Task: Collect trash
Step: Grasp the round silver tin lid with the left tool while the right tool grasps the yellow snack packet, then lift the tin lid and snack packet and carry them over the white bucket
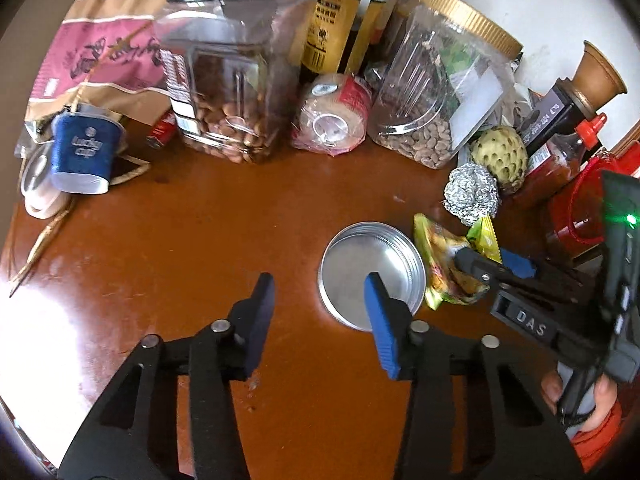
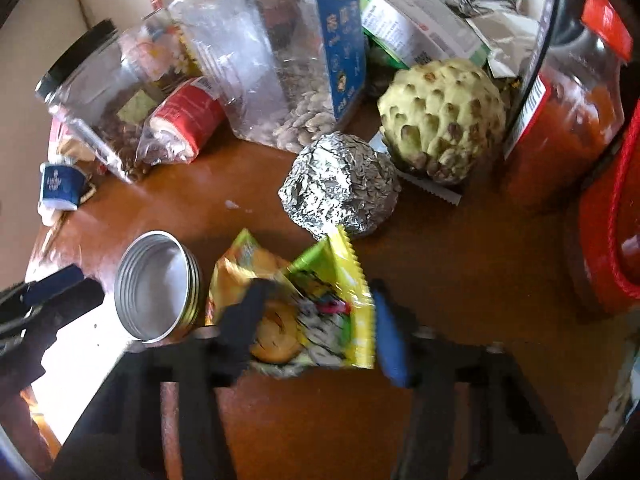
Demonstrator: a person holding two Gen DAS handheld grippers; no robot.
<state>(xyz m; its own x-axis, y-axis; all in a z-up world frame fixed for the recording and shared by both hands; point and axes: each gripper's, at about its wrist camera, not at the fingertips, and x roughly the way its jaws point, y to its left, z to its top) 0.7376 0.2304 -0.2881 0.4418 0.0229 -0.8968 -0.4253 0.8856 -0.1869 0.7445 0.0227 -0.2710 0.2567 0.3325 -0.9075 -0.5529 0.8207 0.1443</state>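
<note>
While the right gripper (image 2: 316, 320) is closing its fingers on the wrapper (image 2: 320, 300) mid-tabletop (image 1: 200, 240), foil (image 2: 340, 184) is lying just behind. The left gripper (image 1: 320, 308) is hanging open, gripping nothing, one finger over the lid (image 1: 360, 260) beside the wrapper.

A yellow-green snack wrapper (image 2: 320, 304) lies crumpled on the brown table, between my right fingers and just beside a round metal lid (image 1: 370, 274). The lid lies upside down, its threaded rim up and its inside bare. Behind the wrapper sits a ball of crushed foil (image 2: 340, 184), close to its far corner. I cannot tell if they touch.
</note>
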